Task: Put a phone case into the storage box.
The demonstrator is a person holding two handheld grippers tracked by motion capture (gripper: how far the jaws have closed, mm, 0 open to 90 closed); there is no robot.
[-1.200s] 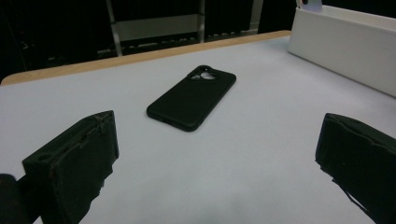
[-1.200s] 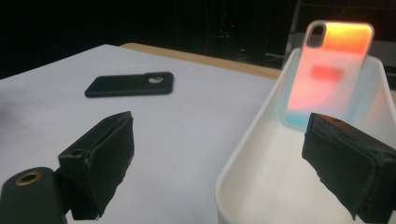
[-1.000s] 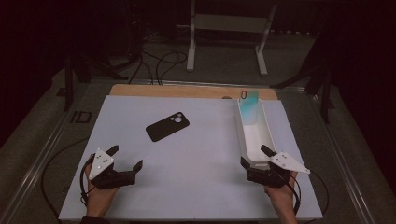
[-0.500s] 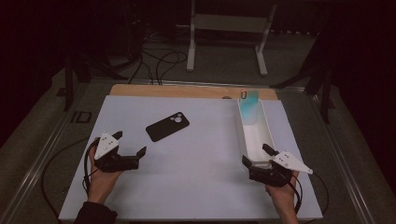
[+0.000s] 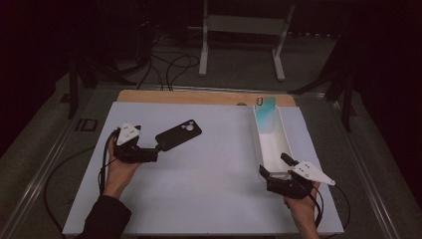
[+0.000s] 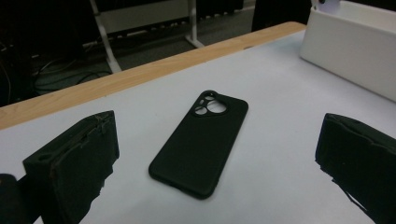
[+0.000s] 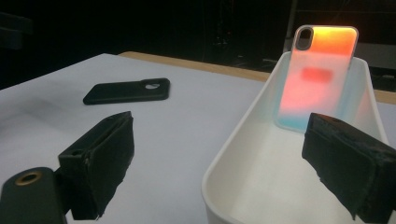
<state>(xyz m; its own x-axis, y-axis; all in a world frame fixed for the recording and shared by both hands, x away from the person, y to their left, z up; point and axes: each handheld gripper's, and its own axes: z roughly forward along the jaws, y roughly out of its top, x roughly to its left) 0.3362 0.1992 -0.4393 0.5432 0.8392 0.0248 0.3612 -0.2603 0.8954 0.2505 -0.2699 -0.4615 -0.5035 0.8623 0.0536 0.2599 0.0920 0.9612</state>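
Note:
A black phone case (image 5: 178, 134) lies back up on the white table mat (image 5: 214, 169), left of centre. My left gripper (image 5: 154, 149) sits just at its near left end, open; in the left gripper view the black case (image 6: 201, 144) lies ahead between the wide-apart jaws of the left gripper (image 6: 217, 154), untouched. A long white tray (image 5: 259, 144) stands at the right. An iridescent phone case (image 5: 266, 112) leans upright against its far end. My right gripper (image 5: 274, 166) hovers open at the tray's near end, the right gripper (image 7: 219, 154) holding nothing.
A wooden strip (image 5: 199, 97) borders the mat's far edge. Beyond it stand a white metal frame (image 5: 244, 30) and cables on the dark floor. Open mat stretches between the two grippers. The tray wall (image 6: 350, 42) rises at the left gripper's far right.
My left gripper has moved forward and to the right, up to the black case. The right gripper has hardly shifted.

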